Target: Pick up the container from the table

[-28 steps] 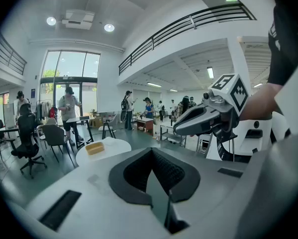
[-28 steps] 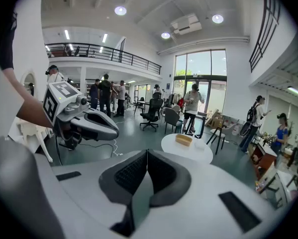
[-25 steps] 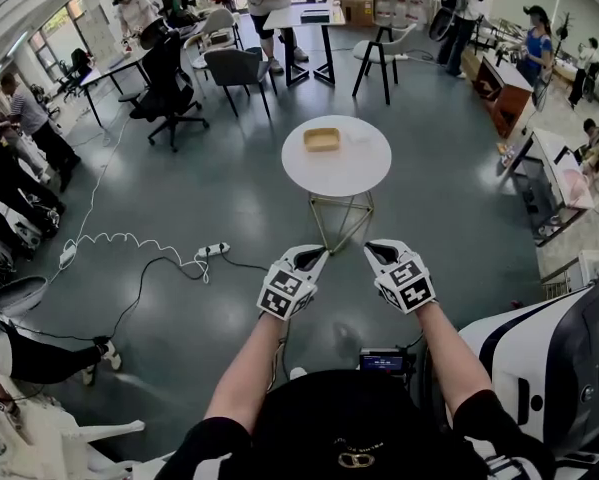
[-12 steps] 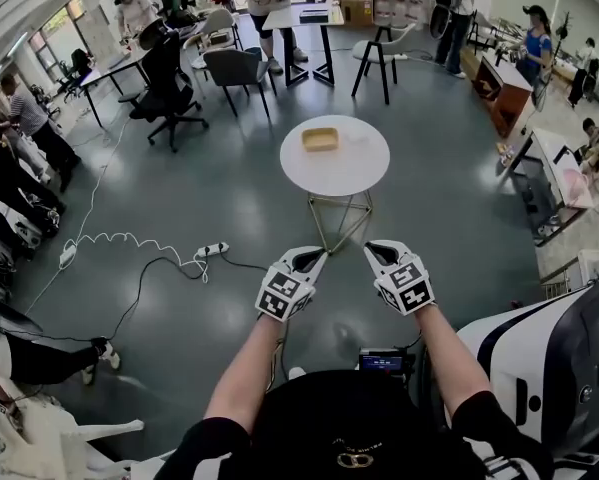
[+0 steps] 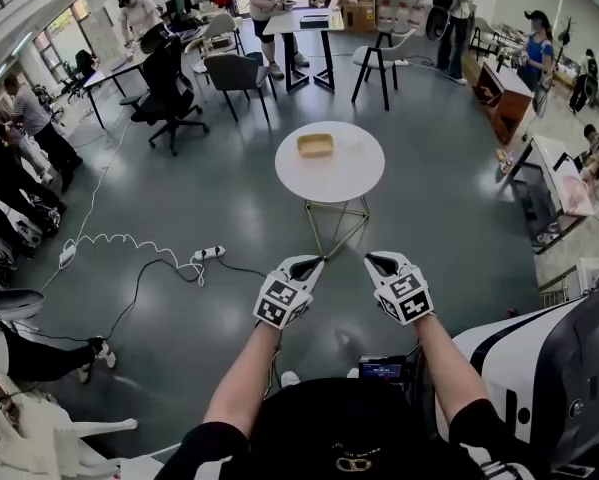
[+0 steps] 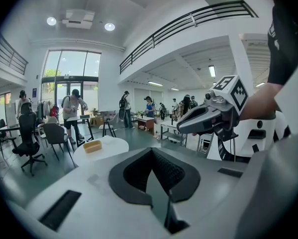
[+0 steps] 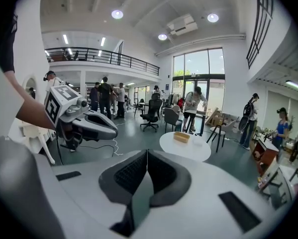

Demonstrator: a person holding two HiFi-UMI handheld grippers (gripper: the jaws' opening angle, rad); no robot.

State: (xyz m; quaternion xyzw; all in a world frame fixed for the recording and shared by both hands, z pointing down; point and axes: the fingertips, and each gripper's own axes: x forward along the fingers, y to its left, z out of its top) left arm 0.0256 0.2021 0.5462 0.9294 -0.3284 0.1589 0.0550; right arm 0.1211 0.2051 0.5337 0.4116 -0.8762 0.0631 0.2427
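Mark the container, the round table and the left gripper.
container (image 5: 315,145), head view, middle of its tan body.
round table (image 5: 339,176), head view, bare white top near the front edge.
left gripper (image 5: 312,262), head view, tips of its closed jaws.

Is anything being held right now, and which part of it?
Nothing is held. The left hand-held gripper and right hand-held gripper are shut and empty; the yellow container sits on the round table.

Tan container (image 5: 315,145), white table (image 5: 351,175), dark grey floor (image 5: 229,208)
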